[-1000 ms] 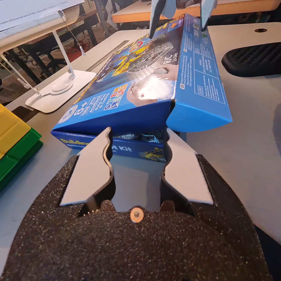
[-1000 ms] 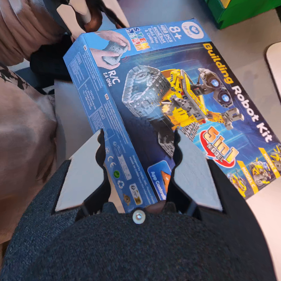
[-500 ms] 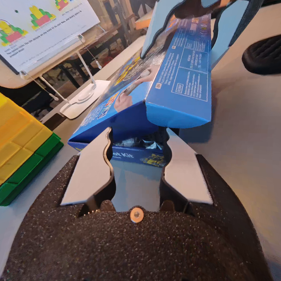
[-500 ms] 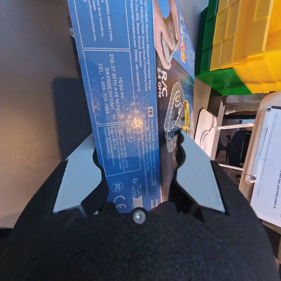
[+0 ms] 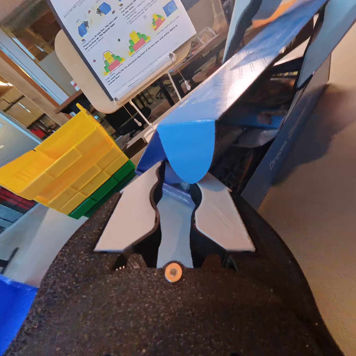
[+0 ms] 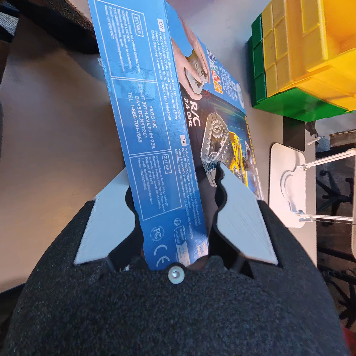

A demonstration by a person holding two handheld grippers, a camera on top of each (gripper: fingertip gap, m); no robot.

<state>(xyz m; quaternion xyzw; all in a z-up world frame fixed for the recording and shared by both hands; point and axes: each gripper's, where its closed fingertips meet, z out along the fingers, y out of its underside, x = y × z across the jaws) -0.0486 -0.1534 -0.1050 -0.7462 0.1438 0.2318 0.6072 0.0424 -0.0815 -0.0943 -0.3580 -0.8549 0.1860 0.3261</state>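
Observation:
A blue robot-kit box stands on the grey table with its lid tilted steeply up. My right gripper is open and straddles the lid's printed side wall, one finger behind the wall and one over the picture face. In the left wrist view the lid stands raised above the dark box base, with the right gripper's fingers at its far end. My left gripper is open with narrowed jaws. The lid's rounded blue flap hangs between its fingertips.
A yellow bin stacked on a green bin stands left of the box; both show in the right wrist view. An instruction sheet sits on a white stand behind. A blue bin corner is at lower left. The gap from one gripper's tips to the other's is roughly 12 cm.
The lid has swung up much higher with the right gripper astride it. My left gripper has moved forward to the lid's flap, tilted, and its jaws have narrowed.

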